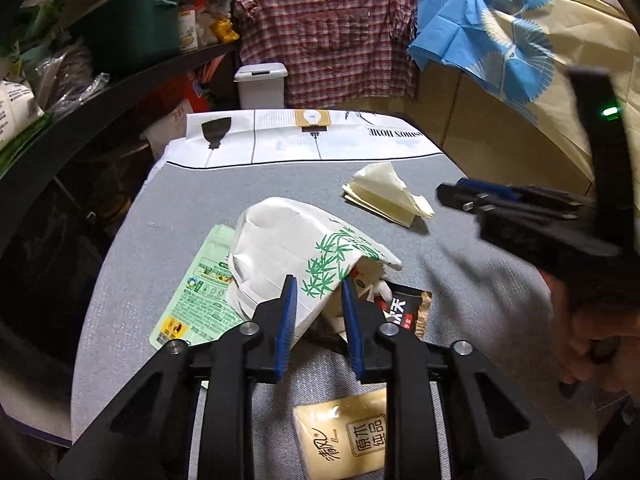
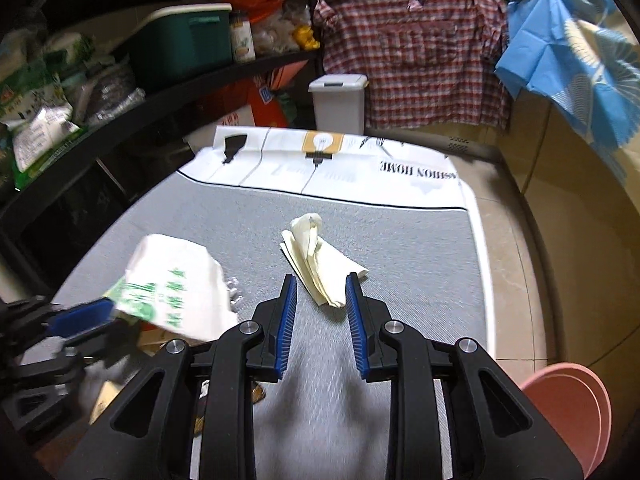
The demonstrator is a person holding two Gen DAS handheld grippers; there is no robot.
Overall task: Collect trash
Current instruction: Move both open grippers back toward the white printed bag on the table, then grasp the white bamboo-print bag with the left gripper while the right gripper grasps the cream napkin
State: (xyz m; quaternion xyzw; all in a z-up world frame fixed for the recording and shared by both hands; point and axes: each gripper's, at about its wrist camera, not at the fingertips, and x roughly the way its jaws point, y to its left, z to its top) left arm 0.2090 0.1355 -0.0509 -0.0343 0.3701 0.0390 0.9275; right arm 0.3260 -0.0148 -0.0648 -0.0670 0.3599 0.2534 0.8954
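Observation:
A white paper bag with green bamboo print (image 1: 296, 252) lies on the grey table (image 1: 240, 184); my left gripper (image 1: 318, 284) is open with its near edge between the jaws. A green wrapper (image 1: 196, 292), a black snack packet (image 1: 404, 308) and a beige tissue pack (image 1: 344, 436) lie around it. A crumpled cream napkin (image 1: 386, 194) lies further right. My right gripper (image 2: 320, 284) is open just before the napkin (image 2: 316, 260). The bag (image 2: 176, 280) and the left gripper (image 2: 80, 316) show at left in the right wrist view.
A white lidded bin (image 1: 261, 84) stands beyond the table's far end (image 2: 338, 102). Black shelves with a green box (image 1: 132, 24) and bags run along the left. A plaid shirt (image 1: 332, 36) and blue cloth (image 1: 480, 36) hang behind. A pink object (image 2: 568, 408) sits at lower right.

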